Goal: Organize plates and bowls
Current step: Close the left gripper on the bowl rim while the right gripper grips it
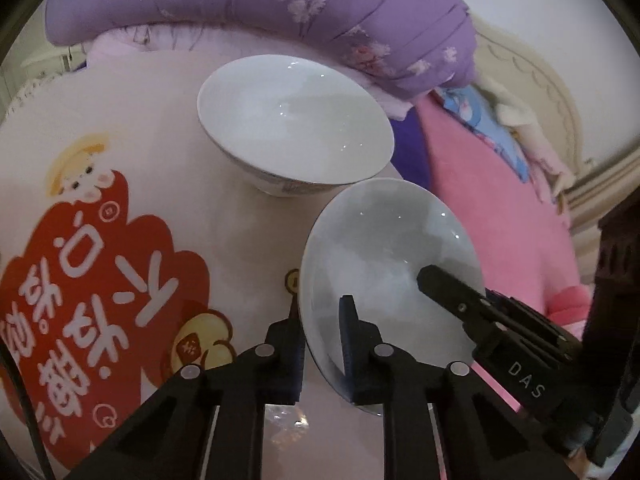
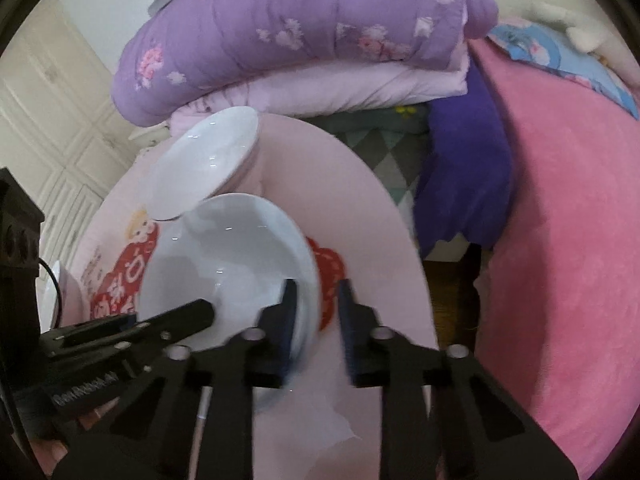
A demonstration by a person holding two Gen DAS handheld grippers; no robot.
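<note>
Two tools grip one white bowl [image 1: 384, 264] from opposite sides above a round pink surface [image 1: 168, 128] printed with a red cartoon design. The left tool [image 1: 322, 340] is clamped on the bowl's rim at seven o'clock; the right tool [image 2: 316, 320] is clamped on its rim at five o'clock in the right wrist view, which is blurred. A second white bowl [image 1: 296, 120] stands on the surface at eleven o'clock of the held one, just beside it. A purple floral quilt [image 1: 280, 4] lies beyond.

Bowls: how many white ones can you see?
2. The far bowl stands on the table; the left gripper and right gripper clamp the near bowl. A white edge may hide a third.
</note>
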